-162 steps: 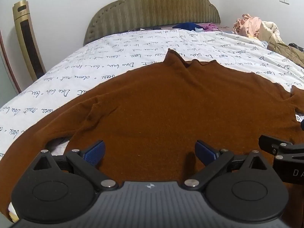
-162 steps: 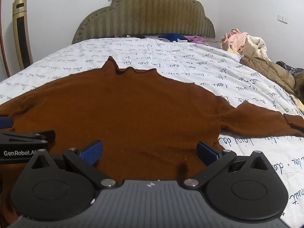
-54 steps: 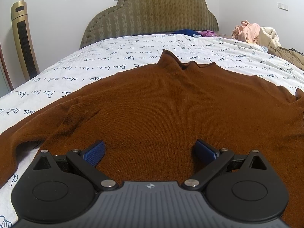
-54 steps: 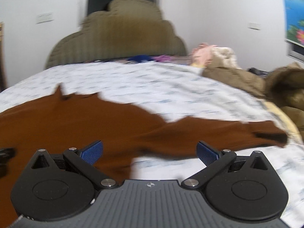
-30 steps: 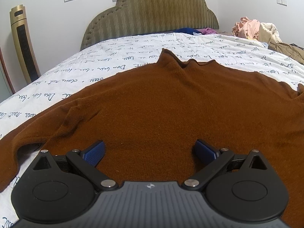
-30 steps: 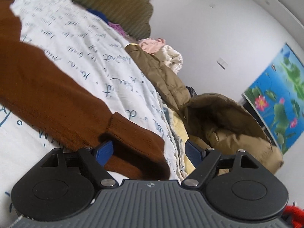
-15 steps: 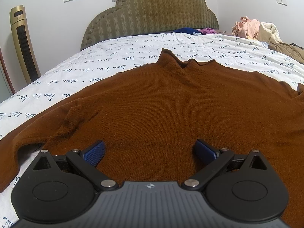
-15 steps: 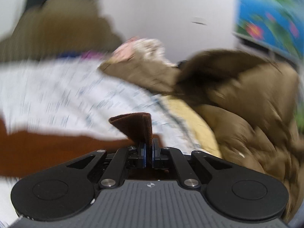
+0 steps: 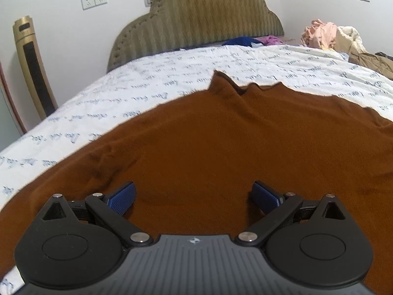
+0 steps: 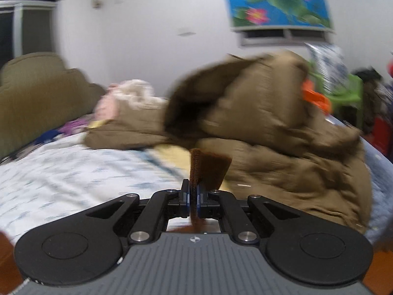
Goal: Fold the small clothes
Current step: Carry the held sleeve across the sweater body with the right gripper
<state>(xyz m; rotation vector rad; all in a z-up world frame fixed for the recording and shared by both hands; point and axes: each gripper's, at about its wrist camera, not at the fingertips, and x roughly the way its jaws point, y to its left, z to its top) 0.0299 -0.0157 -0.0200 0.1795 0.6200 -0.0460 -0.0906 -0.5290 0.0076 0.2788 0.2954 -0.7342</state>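
Bed [image 9: 172, 91] bears sweater [image 9: 221, 147]; right tongs [image 10: 194, 198] pinch cuff [image 10: 208, 167].

Sweater [image 9: 221, 147] flat on bed [image 9: 147, 93]; headboard [image 9: 196, 19] behind; coat [image 10: 282, 135] right.

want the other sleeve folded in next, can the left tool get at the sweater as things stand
Probably yes. The left tool is open and empty, low over the brown sweater, which lies spread flat on the bed with nothing between. The right tool is busy, shut on the cuff.
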